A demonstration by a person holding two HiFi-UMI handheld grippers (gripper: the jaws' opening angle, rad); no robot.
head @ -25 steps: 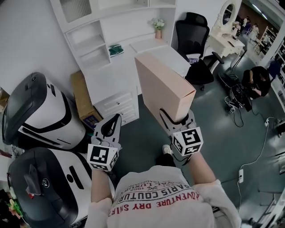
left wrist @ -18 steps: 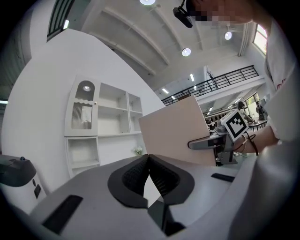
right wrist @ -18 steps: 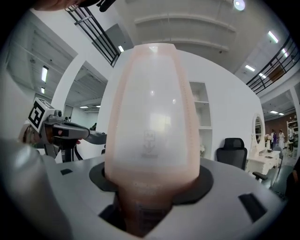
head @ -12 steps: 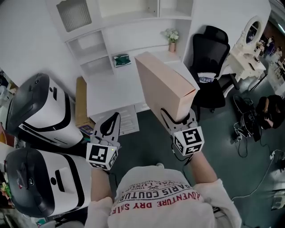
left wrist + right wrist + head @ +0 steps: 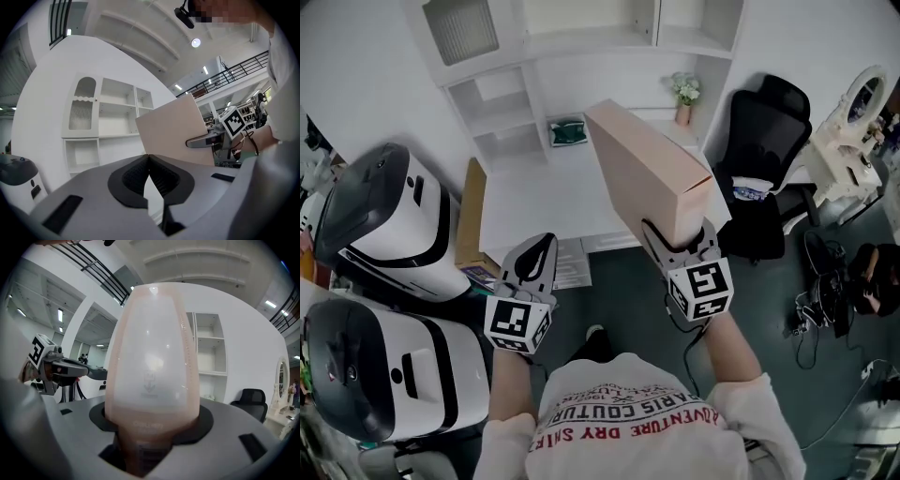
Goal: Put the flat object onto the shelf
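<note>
Right gripper (image 5: 679,242): jaws clamped on the lower end of the flat box (image 5: 645,171), one on each broad face. The right gripper view confirms it: the box (image 5: 151,357) stands straight up out of the jaws and fills the middle of the picture. The box is pinkish-beige, long and thin. It is held in the air and slants away from the person, its far end over the white desk (image 5: 525,197). It touches neither the desk nor the shelf unit (image 5: 581,52).

Left gripper (image 5: 543,247): jaws brought together, tips meeting, nothing between them (checked in the left gripper view, where the dark pads (image 5: 159,176) close to a seam). It is held level with the right gripper, well apart from the box, and points toward the desk front. From that side the box (image 5: 173,126) shows with the right gripper (image 5: 206,139) fixed on its edge.

Shelf unit: white, open compartments, standing on the back of the desk against the wall. A green item (image 5: 568,129) lies at its foot, and a small potted plant (image 5: 683,91) stands to the right.

Surroundings: a black office chair (image 5: 769,164) is right of the desk. Two large white-and-black machines (image 5: 384,225) are at the left.
</note>
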